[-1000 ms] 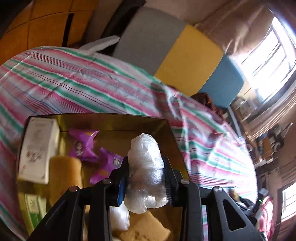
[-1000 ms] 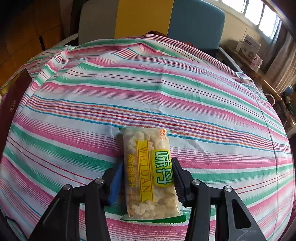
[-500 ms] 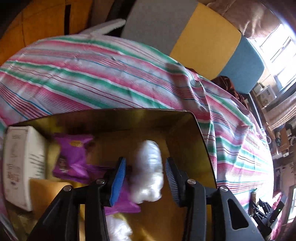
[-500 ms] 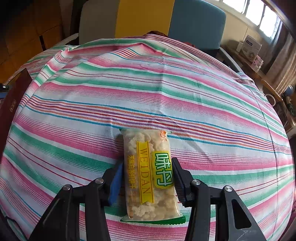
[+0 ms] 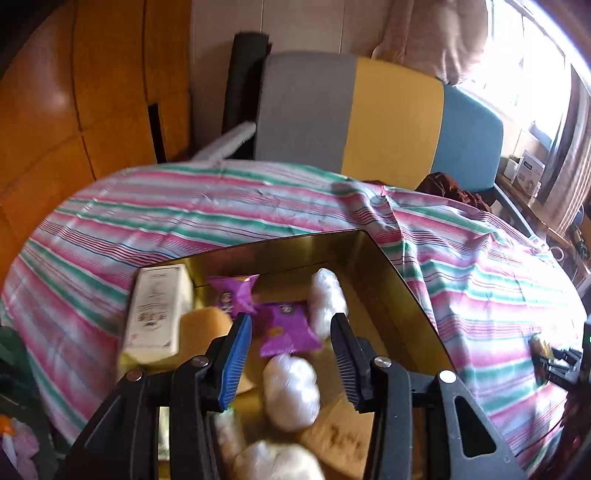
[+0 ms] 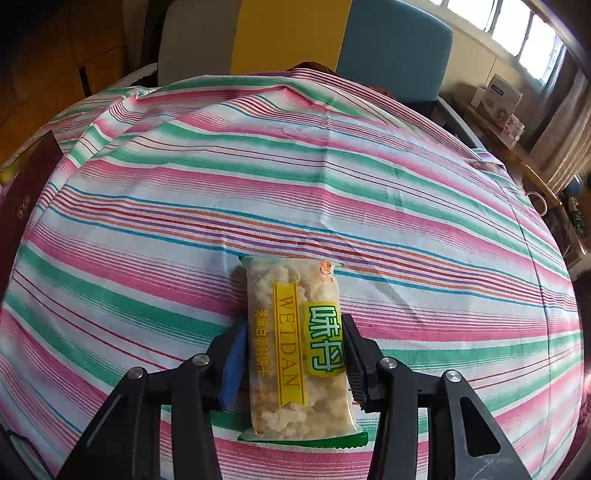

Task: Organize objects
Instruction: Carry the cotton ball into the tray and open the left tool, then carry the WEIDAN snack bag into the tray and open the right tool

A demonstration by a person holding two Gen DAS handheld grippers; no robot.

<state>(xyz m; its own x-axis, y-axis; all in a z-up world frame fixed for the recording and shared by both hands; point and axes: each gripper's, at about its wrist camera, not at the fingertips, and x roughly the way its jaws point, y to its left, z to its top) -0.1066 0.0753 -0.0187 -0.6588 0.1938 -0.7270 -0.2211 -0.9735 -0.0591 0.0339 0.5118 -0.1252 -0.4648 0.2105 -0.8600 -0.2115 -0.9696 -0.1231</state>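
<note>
A striped cloth covers my tabletop, with a grey, yellow and blue chair behind. My right tongs clamp the rice-cracker packet lying on the cloth. My left tongs, just opened, hover empty over the gold box of snacks.

A grey, yellow and blue sofa backs the striped cloth; bright windows at right.

Background only: striped pink/green/white cloth covers the worktop. Behind it a chair back in grey, yellow and blue panels. Orange wooden panelling on the left, bright window upper right, small white box on the sill ledge.
</note>
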